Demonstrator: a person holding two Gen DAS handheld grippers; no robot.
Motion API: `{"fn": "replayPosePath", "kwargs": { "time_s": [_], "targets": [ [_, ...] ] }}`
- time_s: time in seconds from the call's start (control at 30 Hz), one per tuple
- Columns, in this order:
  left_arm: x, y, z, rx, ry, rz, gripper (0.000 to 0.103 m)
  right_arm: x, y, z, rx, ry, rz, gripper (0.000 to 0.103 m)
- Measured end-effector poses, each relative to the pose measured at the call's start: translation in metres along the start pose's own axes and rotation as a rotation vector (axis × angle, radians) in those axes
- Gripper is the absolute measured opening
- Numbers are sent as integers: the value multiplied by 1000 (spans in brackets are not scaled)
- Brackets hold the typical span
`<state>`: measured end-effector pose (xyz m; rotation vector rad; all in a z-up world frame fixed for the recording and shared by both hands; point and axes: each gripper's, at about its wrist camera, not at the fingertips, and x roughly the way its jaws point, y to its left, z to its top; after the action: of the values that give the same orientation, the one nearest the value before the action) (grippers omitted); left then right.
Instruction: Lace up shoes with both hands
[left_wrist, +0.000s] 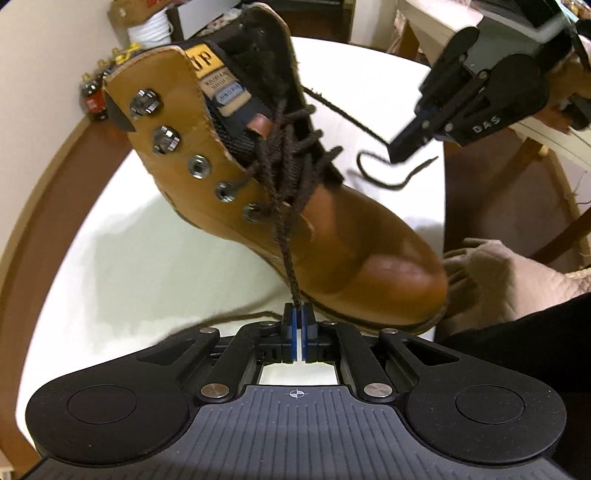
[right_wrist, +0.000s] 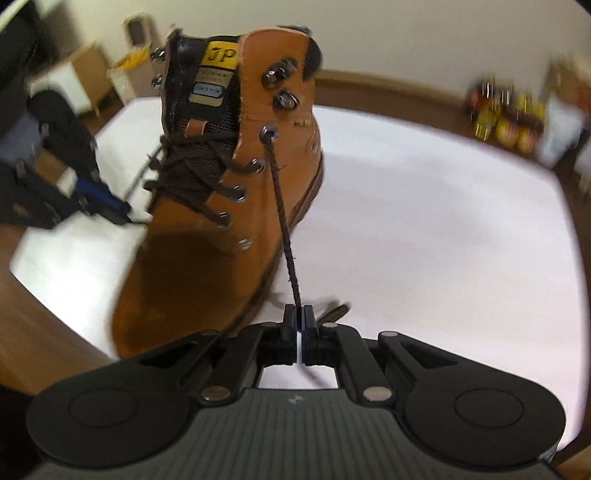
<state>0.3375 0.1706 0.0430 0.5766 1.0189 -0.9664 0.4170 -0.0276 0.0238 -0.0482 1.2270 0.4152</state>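
Observation:
A tan leather boot (left_wrist: 332, 236) stands on the white table (left_wrist: 147, 258), laced with dark brown lace through its lower eyelets. My left gripper (left_wrist: 297, 314) is shut on one lace strand (left_wrist: 286, 251) that runs taut from the crossed lacing down to its pads, just in front of the toe. In the right wrist view the boot (right_wrist: 192, 266) shows its other side. My right gripper (right_wrist: 298, 314) is shut on the other strand (right_wrist: 286, 236), which comes straight from an upper eyelet (right_wrist: 267, 133). Each gripper appears in the other's view: right gripper (left_wrist: 400, 147), left gripper (right_wrist: 122, 212).
The lace's loose end (left_wrist: 388, 182) curls on the table beyond the boot. A pink padded cloth (left_wrist: 517, 280) lies off the table's right edge, near a wooden frame (left_wrist: 535, 166). Small bottles (right_wrist: 509, 122) stand on the floor beyond the table.

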Motion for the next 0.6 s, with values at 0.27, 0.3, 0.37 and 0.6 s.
{"fn": "replayPosePath", "kwargs": {
  "time_s": [0.27,0.3,0.37,0.6],
  "targets": [
    [-25,16,-13,-130,-44,46,1,-22,13,12,106,23,63,2],
    [-17,15,-19,-107,-5,50,1,-24,13,11,103,19,50,2],
    [-6,12,-27,-61,39,50,1,-19,17,11,73,35,30,2],
    [-25,18,-26,-147,-19,93,3,-31,15,16,139,32,49,2]
  ]
}}
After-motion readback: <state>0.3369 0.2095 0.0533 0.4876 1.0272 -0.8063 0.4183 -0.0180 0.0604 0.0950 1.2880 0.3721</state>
